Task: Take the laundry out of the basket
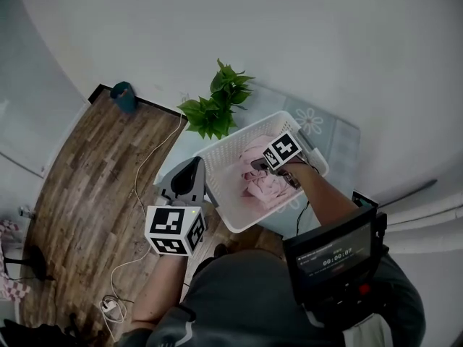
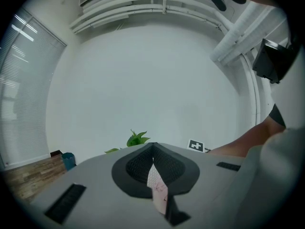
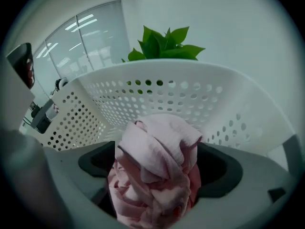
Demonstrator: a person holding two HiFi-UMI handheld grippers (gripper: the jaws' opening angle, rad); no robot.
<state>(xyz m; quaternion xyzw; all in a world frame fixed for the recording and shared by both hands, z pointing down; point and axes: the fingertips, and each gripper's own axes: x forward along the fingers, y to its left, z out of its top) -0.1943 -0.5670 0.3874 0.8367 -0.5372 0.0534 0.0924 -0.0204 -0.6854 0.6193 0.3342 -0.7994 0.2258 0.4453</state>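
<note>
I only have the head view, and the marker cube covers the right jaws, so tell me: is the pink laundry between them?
Observer: Yes. In the right gripper view the pink laundry sits bunched between the wide-open jaws of the right gripper, inside the basket.
Operator: And the left jaws?
Observer: On the left gripper the jaws are together, with a small pale scrap pinched between them.

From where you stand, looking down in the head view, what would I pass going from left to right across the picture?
Teal pot → green plant → pink laundry in the white basket → black screen on the person's chest.
</note>
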